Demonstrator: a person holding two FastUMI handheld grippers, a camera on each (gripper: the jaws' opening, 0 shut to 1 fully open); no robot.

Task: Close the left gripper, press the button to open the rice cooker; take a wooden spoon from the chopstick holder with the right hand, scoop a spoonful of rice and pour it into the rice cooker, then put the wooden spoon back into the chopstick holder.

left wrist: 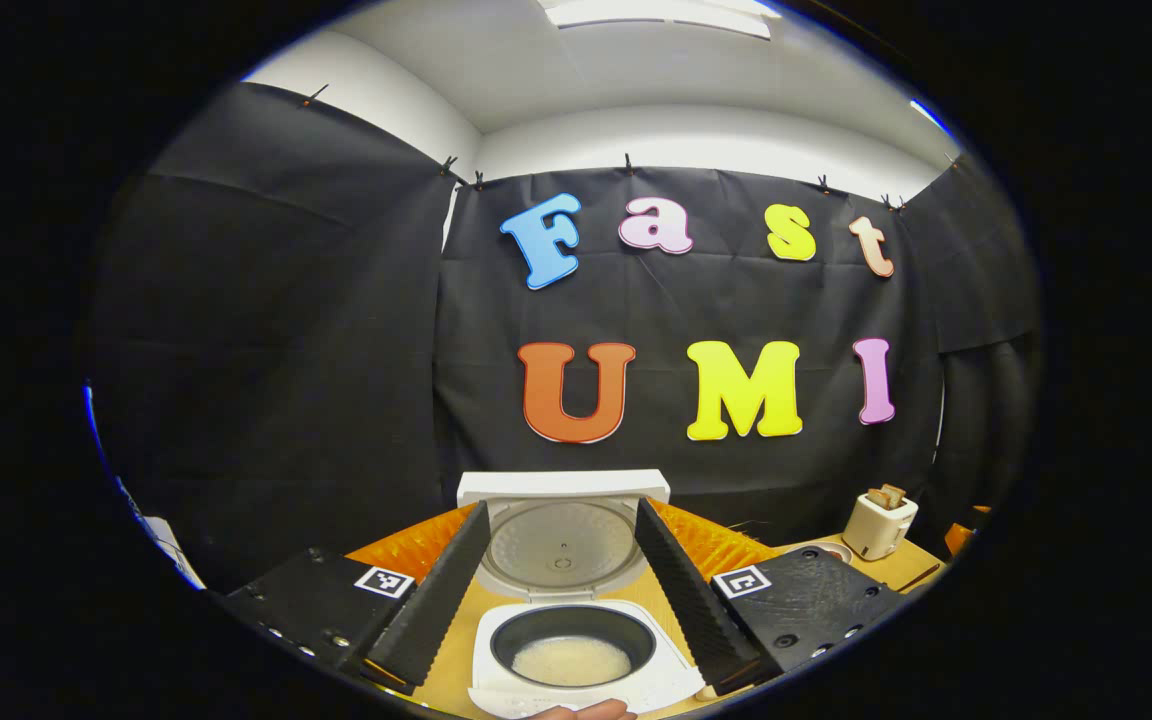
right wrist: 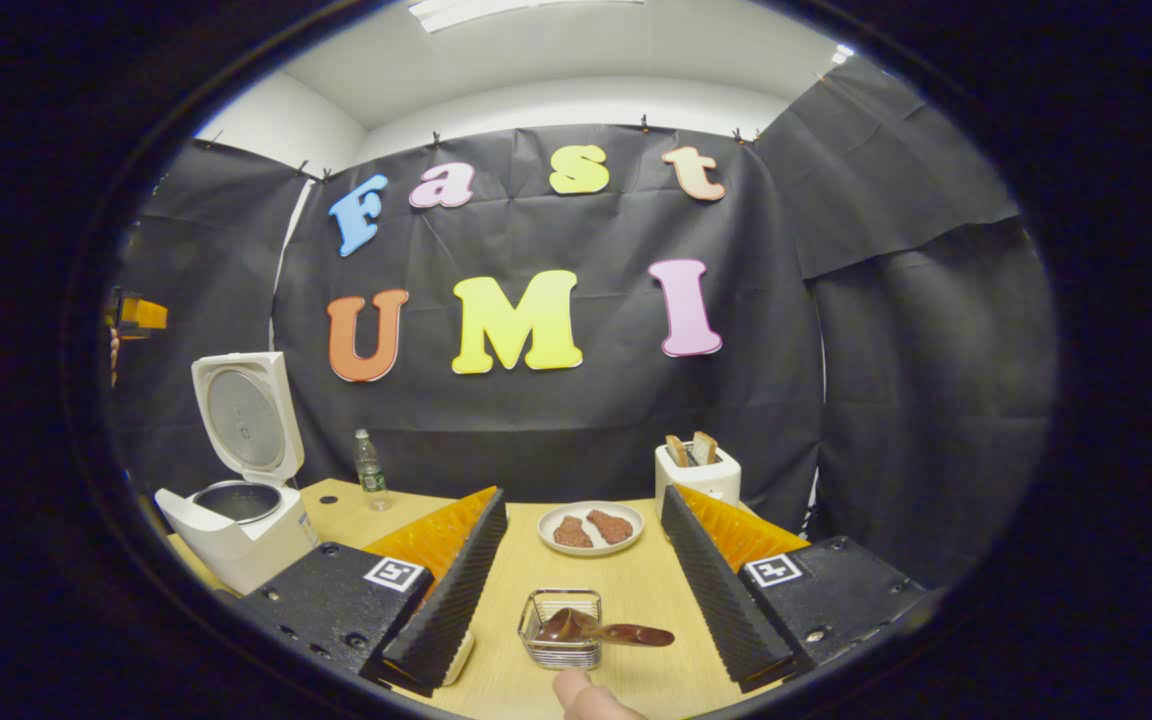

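In the left gripper view the white rice cooker [left wrist: 496, 668] stands with its lid [left wrist: 563, 540] raised upright. Its dark inner pot holds a pale layer of rice [left wrist: 573, 660]. My left gripper [left wrist: 563, 508] is open, one finger on either side of the cooker and nothing between them. In the right gripper view the same rice cooker [right wrist: 236, 535] stands open at the far left. A small wire chopstick holder [right wrist: 561, 640] sits on the table close in front, with a wooden spoon [right wrist: 604, 630] lying across it, handle to the right. My right gripper [right wrist: 584, 497] is open above and behind the holder.
A white plate [right wrist: 591, 512] with two brown pieces lies behind the holder. A white toaster [right wrist: 698, 472] with bread stands at the back right, also seen as the toaster [left wrist: 879, 524]. A water bottle [right wrist: 369, 470] stands beside the cooker. A fingertip [right wrist: 586, 695] shows at the bottom edge.
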